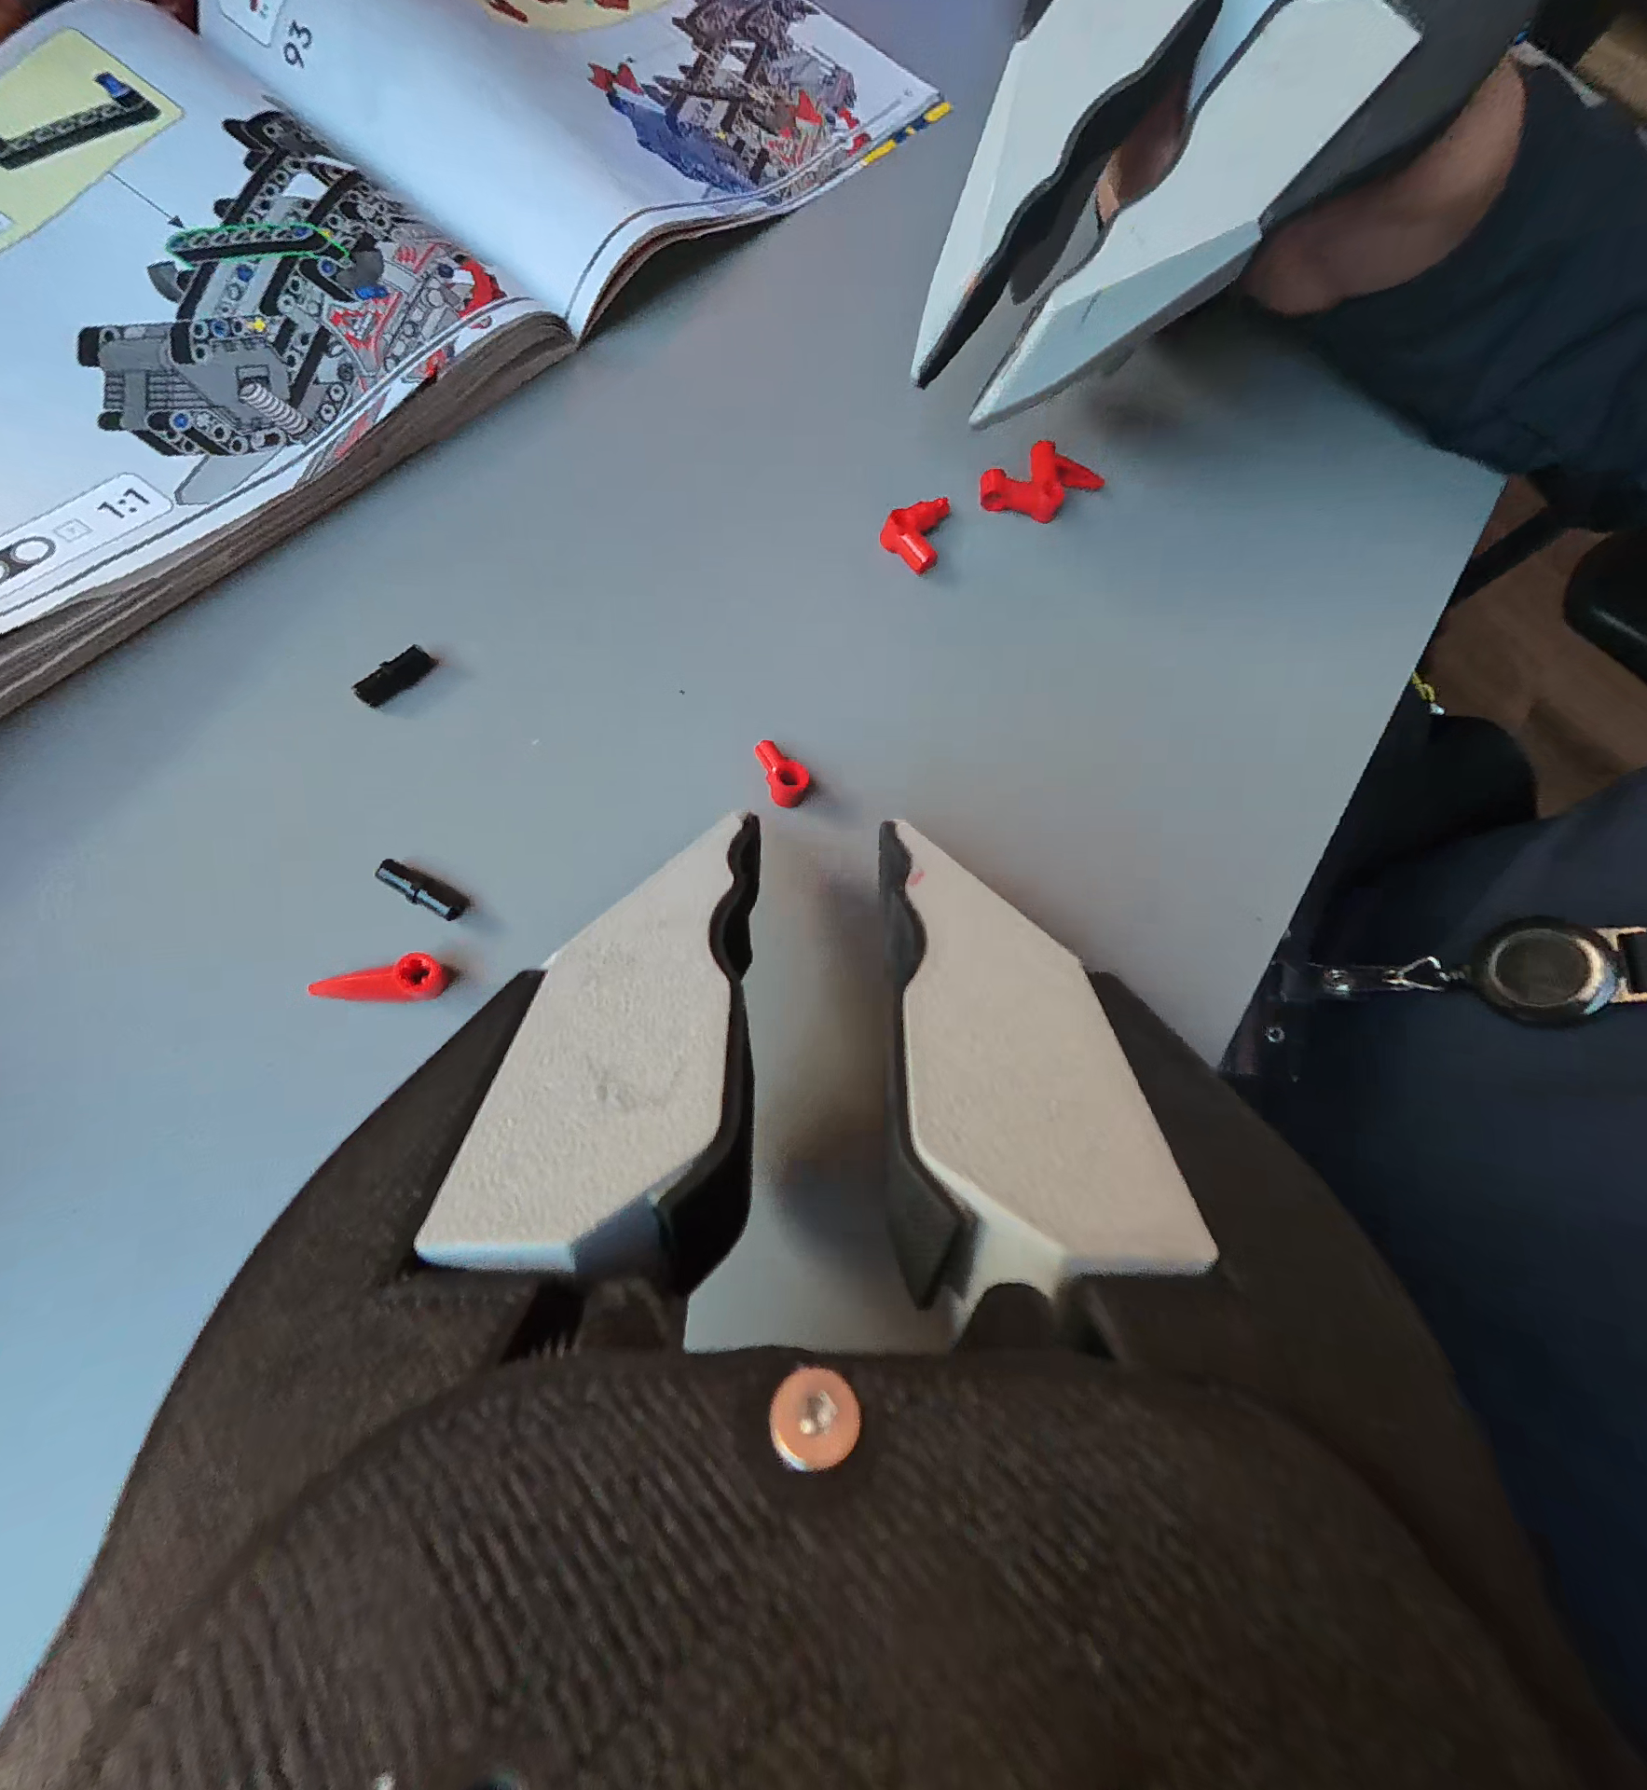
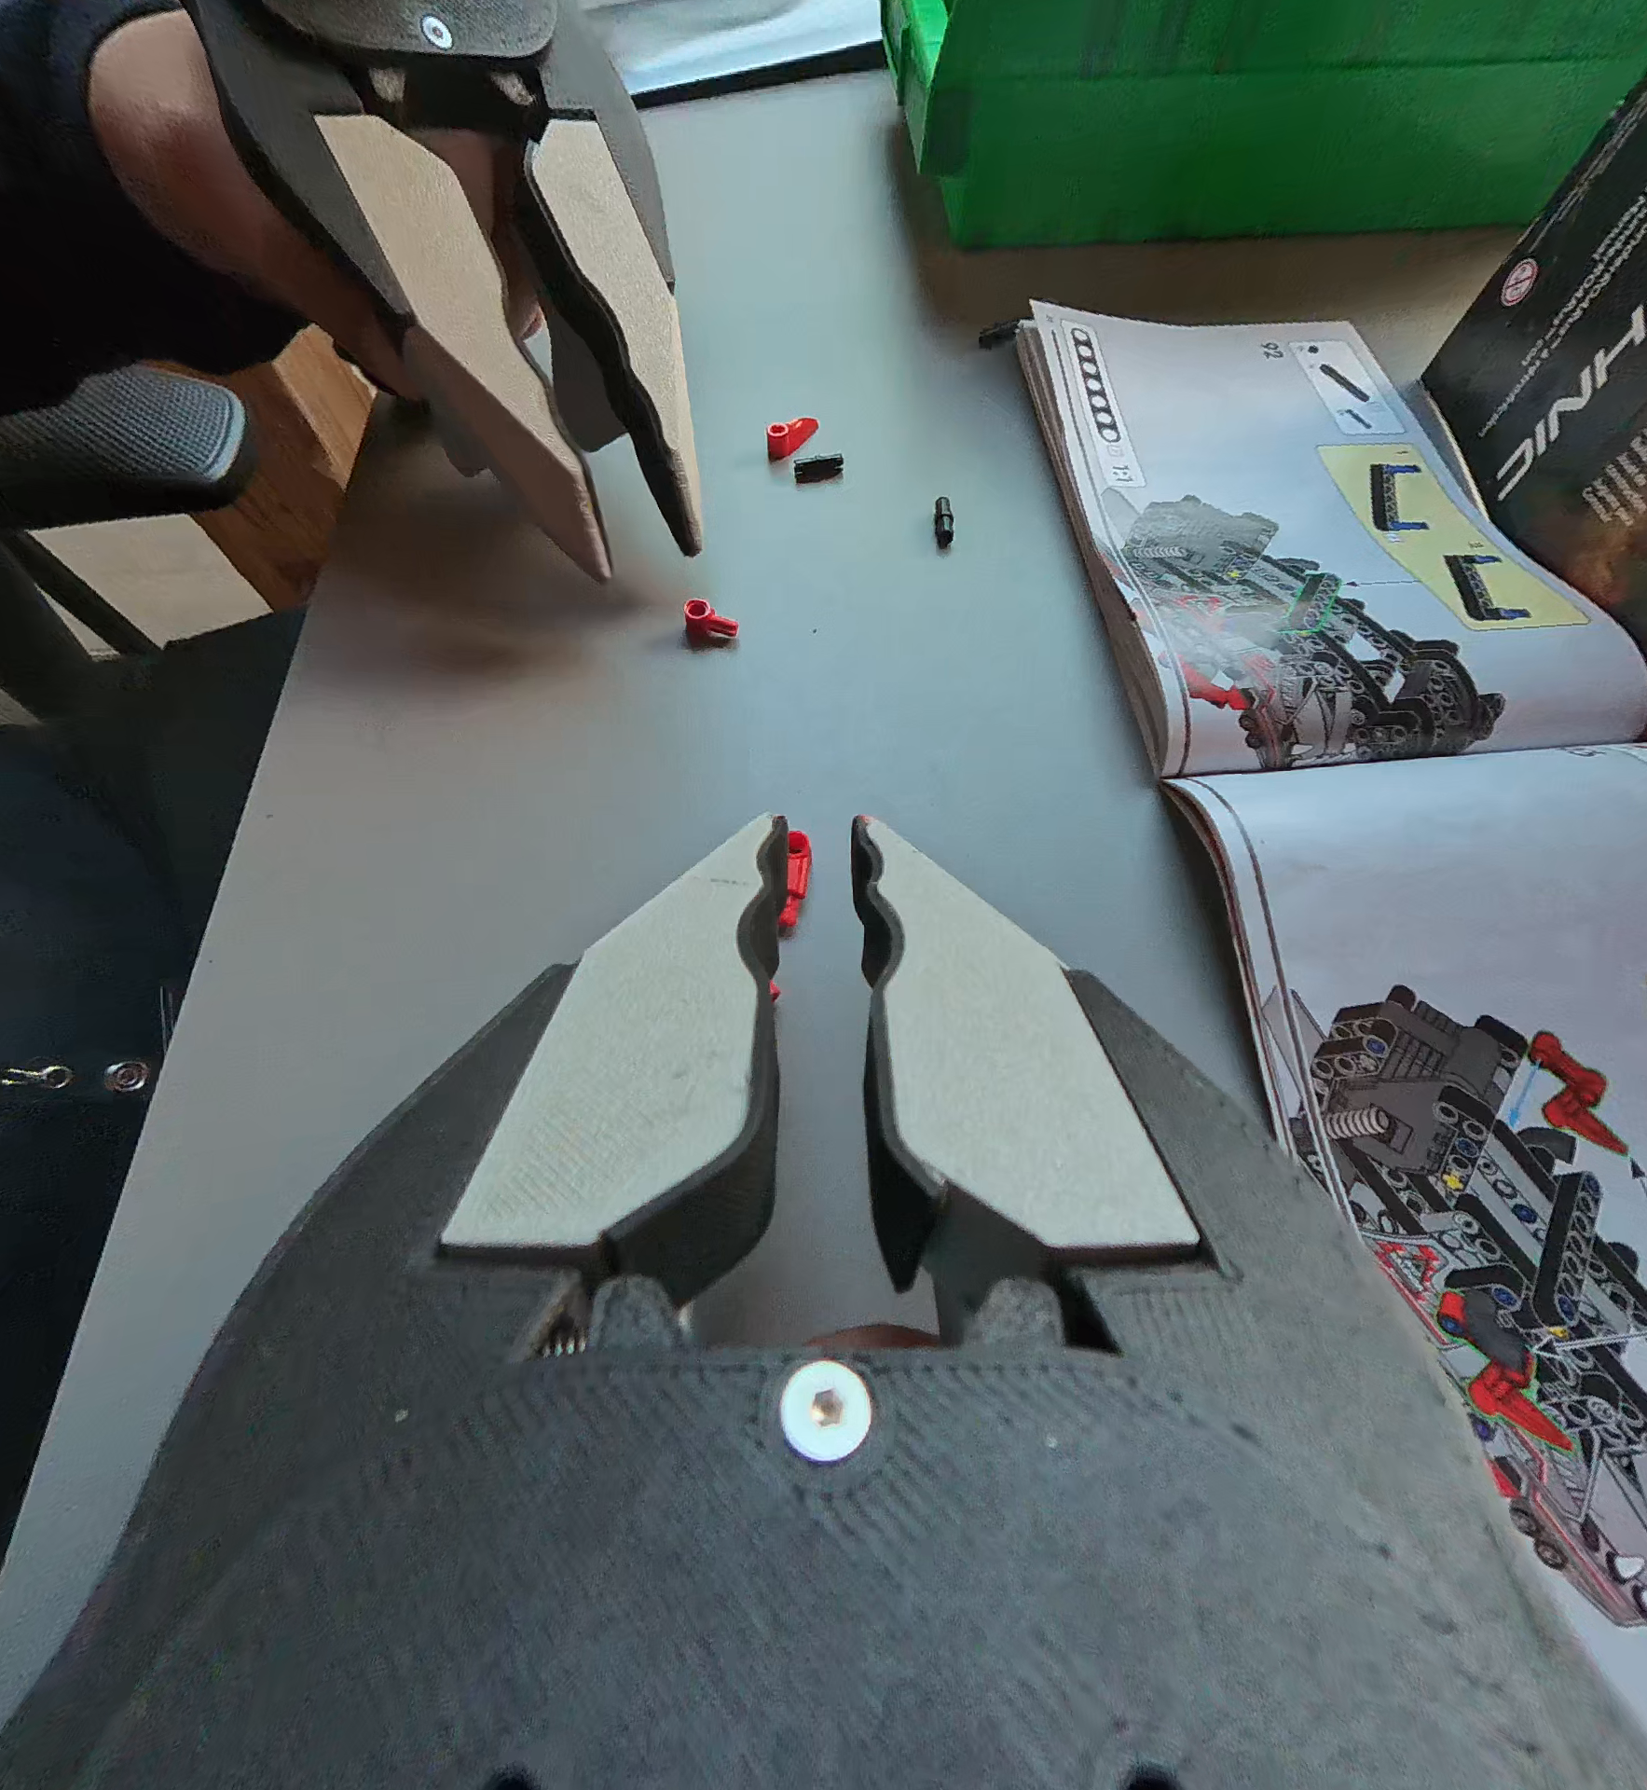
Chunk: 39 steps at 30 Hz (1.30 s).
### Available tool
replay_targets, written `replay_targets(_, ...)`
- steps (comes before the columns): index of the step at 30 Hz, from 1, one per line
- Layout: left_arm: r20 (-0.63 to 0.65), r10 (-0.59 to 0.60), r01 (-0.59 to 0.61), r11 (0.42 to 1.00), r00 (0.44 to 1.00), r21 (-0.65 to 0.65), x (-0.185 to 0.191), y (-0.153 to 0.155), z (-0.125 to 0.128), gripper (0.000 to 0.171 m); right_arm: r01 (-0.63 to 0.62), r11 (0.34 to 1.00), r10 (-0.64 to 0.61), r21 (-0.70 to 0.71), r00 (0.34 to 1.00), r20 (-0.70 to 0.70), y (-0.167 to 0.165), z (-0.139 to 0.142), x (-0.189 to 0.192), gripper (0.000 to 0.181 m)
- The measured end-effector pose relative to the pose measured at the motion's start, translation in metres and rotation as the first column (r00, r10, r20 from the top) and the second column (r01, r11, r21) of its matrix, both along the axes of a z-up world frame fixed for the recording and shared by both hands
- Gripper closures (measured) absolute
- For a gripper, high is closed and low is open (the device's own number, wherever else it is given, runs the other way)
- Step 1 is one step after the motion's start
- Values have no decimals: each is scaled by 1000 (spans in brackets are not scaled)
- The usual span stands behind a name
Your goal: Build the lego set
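Lego pieces, small red connectors and black pins, lie scattered mid-frame on the grey table; they look light, stiff and slippery, best pinched across their barrels. The left gripper hovers part open and empty below one red connector. The right gripper, narrowly open, straddles a red piece without clamping it, the manual at right.

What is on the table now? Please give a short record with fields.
table: grey
booklet: open, at the far edge
red parts: five loose, one a cone, one just ahead of the left gripper
black pins: two, apart
left gripper: open, empty
right gripper: open, over two red parts
boxes: one green, one black
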State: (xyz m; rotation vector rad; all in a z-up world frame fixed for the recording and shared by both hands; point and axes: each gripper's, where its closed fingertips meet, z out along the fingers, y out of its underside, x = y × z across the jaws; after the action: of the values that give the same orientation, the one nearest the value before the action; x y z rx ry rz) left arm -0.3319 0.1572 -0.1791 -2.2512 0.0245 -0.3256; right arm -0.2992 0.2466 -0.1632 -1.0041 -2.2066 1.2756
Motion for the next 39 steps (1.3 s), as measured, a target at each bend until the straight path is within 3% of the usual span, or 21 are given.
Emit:
replay_targets(7, 28, 41, -38, 997, 999, -74, 0, 12, -11, 156, -23, 1000, 23, -2, 997, 80, -2, -9, 1, 164)
replay_targets(12, 106, 82, -74, 994, 991, -81, -4, 14, -9, 148, -42, 995, 29, 95, 991, 131, -5, -25, 2, 157)
replay_targets(17, 114, 94, -85, 994, 989, -75, -6, 16, -8, 148, -34, 984, 12, 176, 993, 120, -7, -32, -3, 167)
replay_targets(20, 104, 67, -58, 994, 992, -92, -2, 17, -12, 165, -30, 981, 9, 191, 994, 108, -7, -32, -4, 176)
replay_targets(26, 96, 48, -40, 996, 994, -85, 1, 24, -12, 165, 16, 987, -37, 158, 991, 132, -1, -32, -7, 177)
replay_targets(33, 118, -89, 99, 991, 989, -87, 35, 50, -12, 165, 44, 991, -64, 123, 985, 161, 2, -32, -9, 177)
replay_targets(37, 121, -105, 116, 990, 987, -86, 44, 64, -13, 165, 34, 994, -49, 100, 986, 159, 2, -29, -6, 160)
replay_targets(39, 124, -104, 115, 990, 987, -86, 44, 66, -13, 166, 44, 997, -52, 58, 989, 138, 4, -22, -6, 160)
